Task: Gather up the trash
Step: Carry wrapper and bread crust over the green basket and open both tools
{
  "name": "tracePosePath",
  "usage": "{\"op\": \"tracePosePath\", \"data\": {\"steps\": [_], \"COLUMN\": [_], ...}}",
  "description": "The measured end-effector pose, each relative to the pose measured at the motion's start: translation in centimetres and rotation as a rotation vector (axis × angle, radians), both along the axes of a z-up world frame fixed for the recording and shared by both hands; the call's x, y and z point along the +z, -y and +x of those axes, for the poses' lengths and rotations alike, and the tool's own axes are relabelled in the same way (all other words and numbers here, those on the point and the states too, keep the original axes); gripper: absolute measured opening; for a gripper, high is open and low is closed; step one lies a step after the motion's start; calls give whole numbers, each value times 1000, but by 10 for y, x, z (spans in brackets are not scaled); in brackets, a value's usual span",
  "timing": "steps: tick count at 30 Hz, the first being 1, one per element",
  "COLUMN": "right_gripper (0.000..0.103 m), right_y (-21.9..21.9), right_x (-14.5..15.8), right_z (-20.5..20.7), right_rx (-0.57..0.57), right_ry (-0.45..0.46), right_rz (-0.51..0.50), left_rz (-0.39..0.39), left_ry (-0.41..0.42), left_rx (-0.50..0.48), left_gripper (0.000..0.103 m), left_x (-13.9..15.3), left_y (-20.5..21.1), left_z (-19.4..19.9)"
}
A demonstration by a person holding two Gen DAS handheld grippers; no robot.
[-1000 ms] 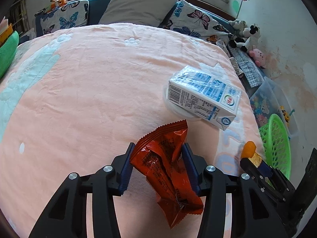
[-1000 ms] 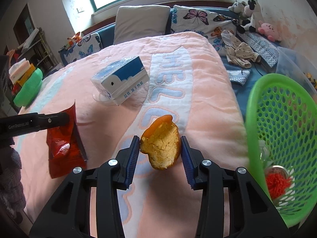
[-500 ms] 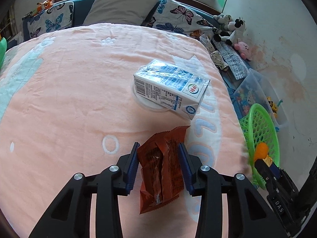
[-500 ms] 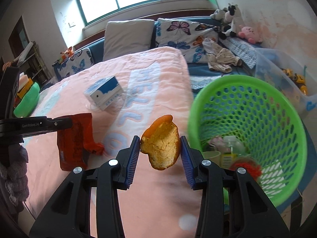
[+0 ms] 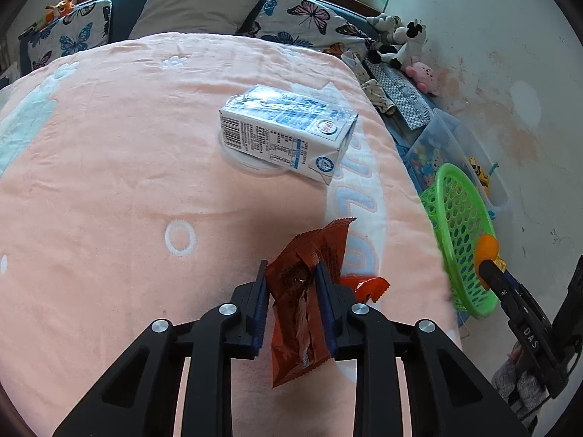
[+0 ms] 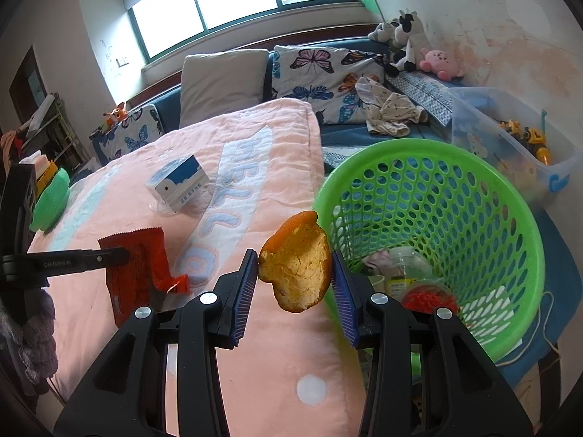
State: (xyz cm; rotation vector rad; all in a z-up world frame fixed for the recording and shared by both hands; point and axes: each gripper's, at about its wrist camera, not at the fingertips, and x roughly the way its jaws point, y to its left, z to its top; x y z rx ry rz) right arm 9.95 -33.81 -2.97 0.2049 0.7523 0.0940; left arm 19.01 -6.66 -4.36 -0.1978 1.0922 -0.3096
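Left wrist view: left gripper (image 5: pixel 291 284), jaws just closing, clamps red snack wrapper (image 5: pixel 298 313) above pink blanket (image 5: pixel 109 182); milk carton (image 5: pixel 288 133) lies beyond. Right wrist view: right gripper (image 6: pixel 295 276) pinches orange peel (image 6: pixel 297 260) just beside green basket (image 6: pixel 510 211), at its rim.

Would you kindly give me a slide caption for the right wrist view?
Right hand-held gripper shut on orange peel beside green basket, pink blanket below.
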Motion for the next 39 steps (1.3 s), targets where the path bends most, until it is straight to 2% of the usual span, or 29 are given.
{"op": "tracePosePath", "data": {"steps": [9, 16, 22, 29, 39], "right_gripper": [42, 42, 44, 48, 53], "right_y": [33, 71, 97, 119, 124], "right_x": [3, 6, -2, -9, -8], "right_z": [-8, -14, -18, -24, -36], "right_rx": [-70, -154, -218, -259, -266], "right_ry": [5, 0, -22, -36, -15], "right_rz": [2, -19, -18, 17, 27], "left_rz": [-56, -105, -112, -121, -133], "left_ry": [60, 87, 110, 108, 92], "left_rx": [-94, -171, -235, -283, -327], "left_gripper": [17, 17, 17, 17, 17], "left_x": [33, 58, 71, 71, 56], "left_y": [20, 59, 104, 146, 188], "left_z": [-11, -6, 1, 13, 24]}}
